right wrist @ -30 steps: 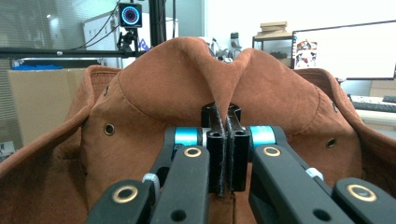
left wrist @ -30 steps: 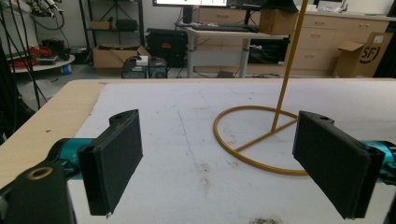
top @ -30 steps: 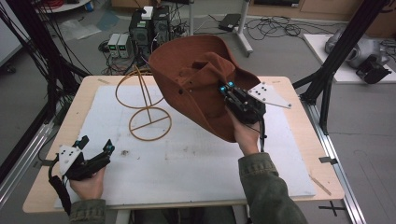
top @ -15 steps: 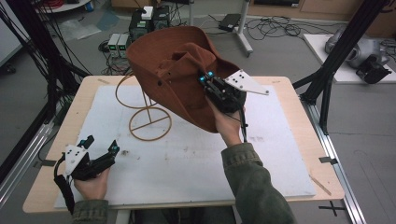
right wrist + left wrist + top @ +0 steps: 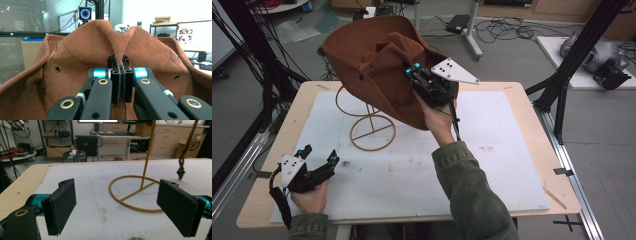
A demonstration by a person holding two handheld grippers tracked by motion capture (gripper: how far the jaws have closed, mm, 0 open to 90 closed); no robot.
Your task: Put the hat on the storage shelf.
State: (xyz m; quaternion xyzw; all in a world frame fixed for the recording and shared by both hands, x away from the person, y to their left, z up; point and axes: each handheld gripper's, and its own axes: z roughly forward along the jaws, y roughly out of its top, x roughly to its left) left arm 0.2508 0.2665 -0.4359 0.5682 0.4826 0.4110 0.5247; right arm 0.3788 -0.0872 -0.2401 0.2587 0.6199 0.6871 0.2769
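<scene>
A brown suede cowboy hat (image 5: 372,60) hangs in the air above the far left part of the table, tilted with its crown toward me. My right gripper (image 5: 412,70) is shut on a pinched fold of the hat's crown (image 5: 120,52). Under the hat stands a thin gold wire hat stand (image 5: 371,131) with a ring base (image 5: 135,195) and an upright rod. The hat's cord end (image 5: 180,171) dangles beside the stand. My left gripper (image 5: 318,156) rests low at the table's near left, open, with nothing between its pads (image 5: 60,207).
A white mat (image 5: 492,150) covers most of the wooden table (image 5: 532,100). Black frame legs (image 5: 572,65) stand at the right and left of the table. Cables and equipment lie on the floor beyond the far edge.
My right gripper has carried the hat leftward and up, so it now hangs over the top of the wire stand. The left gripper has stayed at the near left.
</scene>
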